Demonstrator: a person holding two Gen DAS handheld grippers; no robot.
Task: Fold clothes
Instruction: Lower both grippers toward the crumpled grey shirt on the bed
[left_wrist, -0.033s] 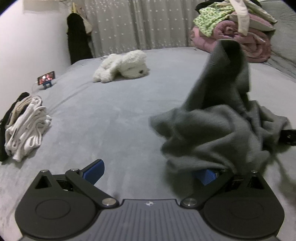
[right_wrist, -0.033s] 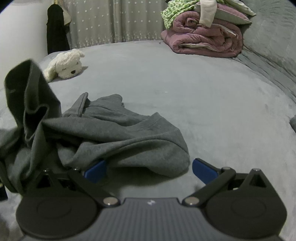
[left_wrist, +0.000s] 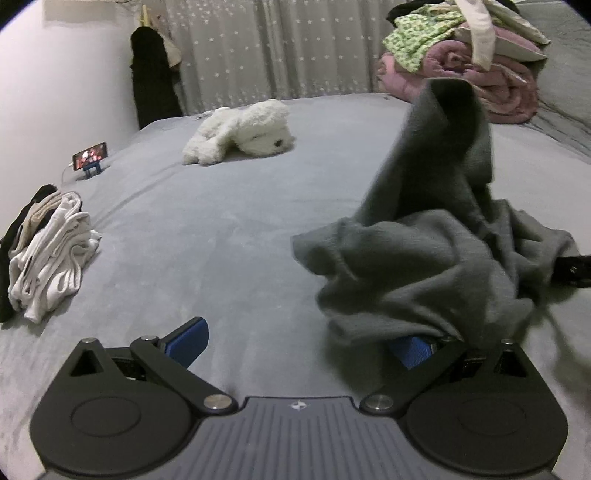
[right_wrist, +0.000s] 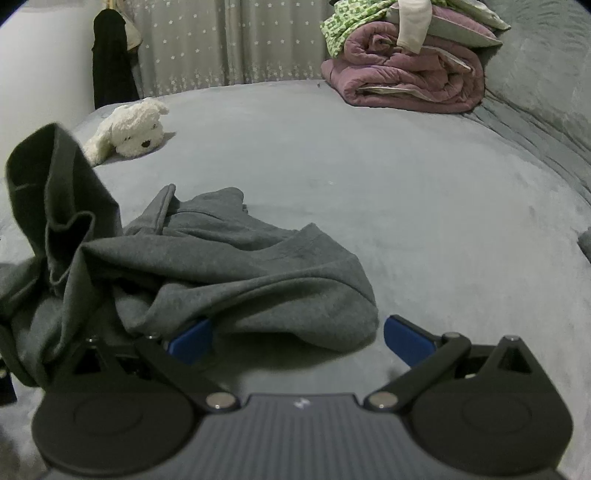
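Grey fleece garment (left_wrist: 436, 266) lies crumpled, one part standing upright.

Dark grey garment (right_wrist: 229, 273), grey bedspread (right_wrist: 406, 192), perhaps star-dotted curtain (left_wrist: 280, 48).

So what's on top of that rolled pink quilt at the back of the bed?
On the pink quilt lie a green patterned cloth and a cream piece. What lies further back is cropped from view.
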